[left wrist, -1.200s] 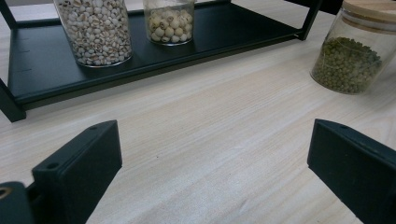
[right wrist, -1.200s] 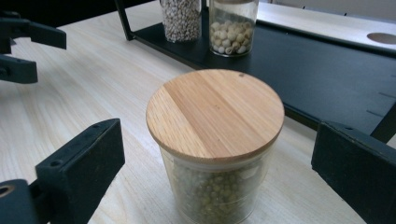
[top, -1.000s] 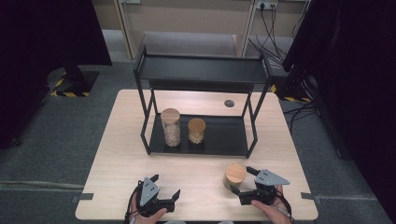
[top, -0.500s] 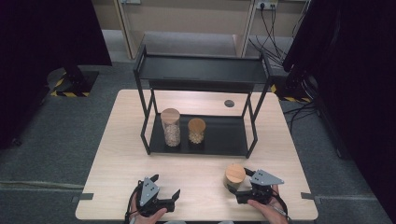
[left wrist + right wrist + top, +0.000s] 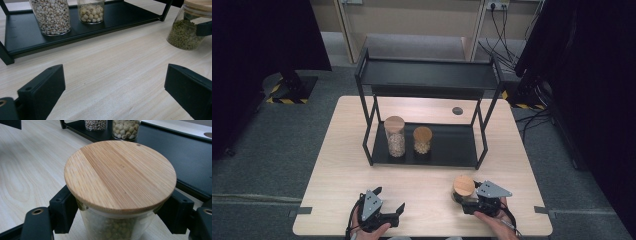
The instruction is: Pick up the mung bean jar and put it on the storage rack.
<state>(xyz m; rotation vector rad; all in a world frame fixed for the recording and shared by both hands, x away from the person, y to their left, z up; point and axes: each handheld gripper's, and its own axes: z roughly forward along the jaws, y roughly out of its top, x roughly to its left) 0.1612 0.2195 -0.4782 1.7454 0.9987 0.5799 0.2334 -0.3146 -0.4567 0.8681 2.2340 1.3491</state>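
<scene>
**Right gripper clamped on the green-bean jar at the near right of the table**

The right gripper (image 5: 468, 204) sits at the near right edge of the table (image 5: 342, 165), held in the person's right hand (image 5: 492, 222). Its jaws have just been closing, with the glass jar of green beans (image 5: 463, 189) between them, and they now grasp it: in the right gripper view both black jaws press against the glass just under the round wooden lid (image 5: 120, 173), one on each side. The jar (image 5: 187, 27) stands upright on the tabletop, in front of the black two-tier shelf rack (image 5: 427, 75) and nearer the person than the rack's lower shelf.

The left gripper (image 5: 389, 201) rests at the near edge, left of centre, in the left hand (image 5: 371, 231). Its jaws stand wide apart and released, with only bare wood between them in the left gripper view.

On the rack's lower shelf (image 5: 452, 145), towards its left end, stand two more lidded jars side by side: a tall jar of pale grains (image 5: 395, 136) on the left and a short jar of round white seeds (image 5: 422, 139) just to its right. Both are well apart from the grippers. A small dark round hole (image 5: 457, 110) lies in the table's far right part, behind the rack
</scene>
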